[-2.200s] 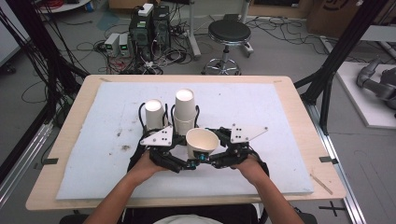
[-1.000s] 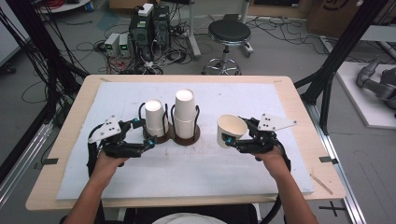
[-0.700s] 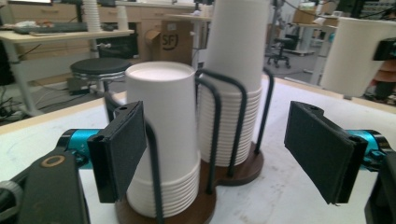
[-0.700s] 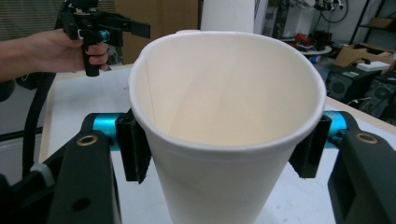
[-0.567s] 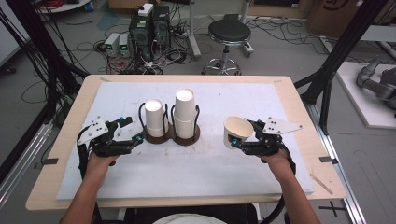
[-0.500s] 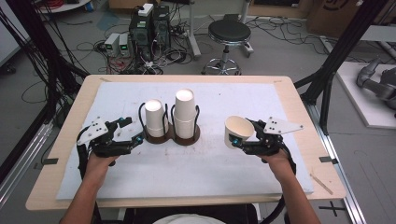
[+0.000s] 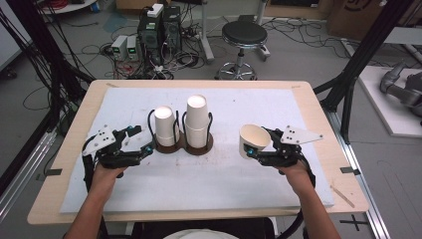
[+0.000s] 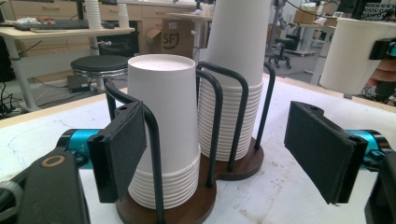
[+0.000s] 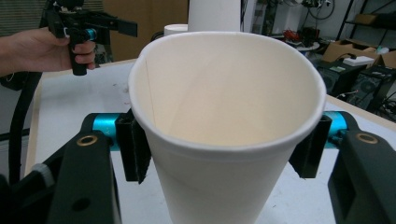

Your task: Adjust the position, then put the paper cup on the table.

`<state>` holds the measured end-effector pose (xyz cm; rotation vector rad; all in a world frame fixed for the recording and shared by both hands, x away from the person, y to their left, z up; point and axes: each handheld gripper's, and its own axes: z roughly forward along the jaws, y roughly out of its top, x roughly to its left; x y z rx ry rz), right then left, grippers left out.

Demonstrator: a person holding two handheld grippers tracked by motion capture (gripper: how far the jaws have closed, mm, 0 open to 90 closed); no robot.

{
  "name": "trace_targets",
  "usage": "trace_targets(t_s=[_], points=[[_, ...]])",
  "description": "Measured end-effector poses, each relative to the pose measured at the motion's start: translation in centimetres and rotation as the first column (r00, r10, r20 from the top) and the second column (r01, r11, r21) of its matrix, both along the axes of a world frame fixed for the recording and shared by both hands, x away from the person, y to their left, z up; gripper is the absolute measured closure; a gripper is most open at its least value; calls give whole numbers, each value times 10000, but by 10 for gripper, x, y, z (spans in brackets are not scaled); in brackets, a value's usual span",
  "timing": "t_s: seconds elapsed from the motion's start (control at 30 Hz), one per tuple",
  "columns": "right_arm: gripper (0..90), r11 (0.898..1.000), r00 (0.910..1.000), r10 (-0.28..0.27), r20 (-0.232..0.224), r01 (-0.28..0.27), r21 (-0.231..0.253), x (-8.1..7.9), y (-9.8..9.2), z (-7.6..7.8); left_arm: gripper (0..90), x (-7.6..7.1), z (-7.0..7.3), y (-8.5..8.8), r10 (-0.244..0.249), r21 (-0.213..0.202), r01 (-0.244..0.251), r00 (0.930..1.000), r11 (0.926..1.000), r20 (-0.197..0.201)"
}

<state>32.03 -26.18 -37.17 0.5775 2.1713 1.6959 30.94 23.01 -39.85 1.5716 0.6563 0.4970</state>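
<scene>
A wooden two-slot cup holder (image 7: pixel 185 147) with black wire hoops stands on the white mat. It carries a short stack of upturned paper cups (image 7: pixel 165 124) (image 8: pixel 163 121) and a taller stack (image 7: pixel 197 121) (image 8: pixel 236 65). My left gripper (image 7: pixel 141 142) (image 8: pixel 224 154) sits just left of the holder, open, its pads (image 8: pixel 123 149) level with the short stack and touching nothing. To the right of the holder, my right gripper (image 7: pixel 258 144) (image 9: pixel 226 149) is shut on a single paper cup (image 7: pixel 252 137) (image 9: pixel 224 116), mouth up and tilted, held off the mat.
The white mat (image 7: pixel 224 179) covers most of the wooden table (image 7: pixel 321 129). Black frame posts (image 7: pixel 356 74) rise at both sides. A stool (image 7: pixel 244 35) and computer gear (image 7: pixel 159 22) stand on the floor beyond the far edge.
Since the oldest frame the hands have parted from the table's middle: the left went left with nothing in it, the right carried the cup rightward. Over the last half second nothing visibly moved.
</scene>
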Motion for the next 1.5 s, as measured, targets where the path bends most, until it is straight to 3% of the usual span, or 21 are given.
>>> trace_targets(t_s=[0.47,0.67,0.9,1.13,1.37,1.5], points=[[361,9996,9997,-224,9,224,178,5,-1,2,209,0,0,2,75,-53,-74,10000,10000,30],[362,9975,9976,-688,56,688,149,5,-11,2,209,1,-1,1,17,-59,-17,10000,10000,-5],[362,9888,9889,-1488,31,1488,65,13,-21,-1,210,2,-1,1,-15,-64,14,10000,10000,-72],[363,9690,9690,-2469,23,2468,75,23,-32,-4,210,0,-2,-1,9,47,-8,10000,10000,-97],[363,9344,9343,-3562,-114,3562,11,28,-48,-14,210,0,-1,-4,-27,98,28,10000,9999,-92],[363,9204,9200,-3909,-288,3909,-61,33,-53,-21,210,1,-2,-6,-101,82,102,9999,9999,-133]])
